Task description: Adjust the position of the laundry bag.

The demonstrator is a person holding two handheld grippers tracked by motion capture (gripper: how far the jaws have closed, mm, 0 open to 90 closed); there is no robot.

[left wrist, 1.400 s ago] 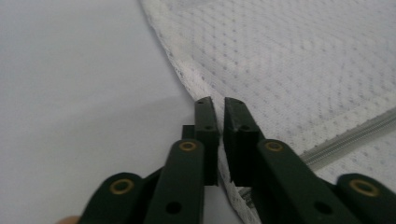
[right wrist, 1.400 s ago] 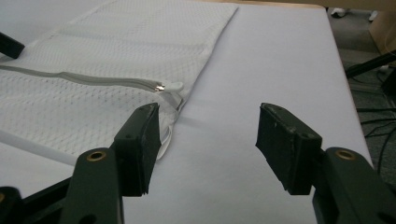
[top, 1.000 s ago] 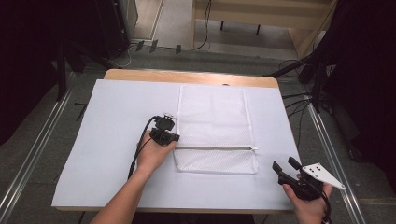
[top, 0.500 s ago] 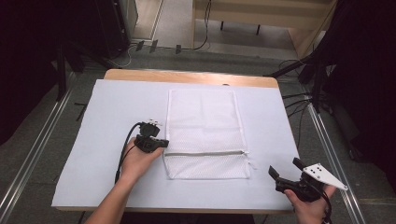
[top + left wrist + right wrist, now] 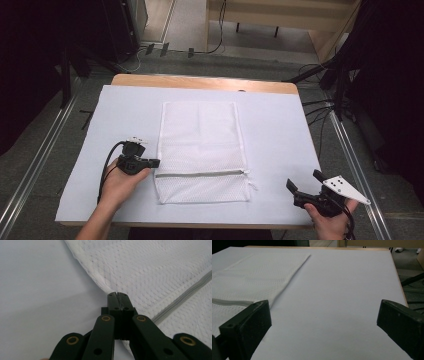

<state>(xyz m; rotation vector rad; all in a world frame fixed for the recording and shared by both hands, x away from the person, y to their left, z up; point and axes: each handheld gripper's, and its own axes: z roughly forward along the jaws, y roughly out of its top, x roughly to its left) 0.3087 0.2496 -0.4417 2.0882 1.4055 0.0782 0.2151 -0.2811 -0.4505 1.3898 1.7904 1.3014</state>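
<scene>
Leftward and toward the person, the white mesh laundry bag (image 5: 201,150) has slid across the desk (image 5: 280,120) since a second ago, and the left claw (image 5: 154,163) has moved the same way with it. That claw, held in the left hand (image 5: 117,182), now sits at the bag's left edge, just above the grey zipper (image 5: 200,174). In the left gripper view its jaws are pressed together on that edge of the mesh (image 5: 160,272), the fabric puckering where the tips meet, with the zipper (image 5: 185,295) running off to the right.

Flat on the white-covered desk, the bag lies left of centre, its zipper end nearest the person.

At the desk's near right corner the right claw (image 5: 303,182), held in the right hand (image 5: 327,222), has its jaws spread wide and holds nothing. It is well apart from the bag, whose right edge (image 5: 287,277) shows ahead and to the left in the right gripper view.
</scene>
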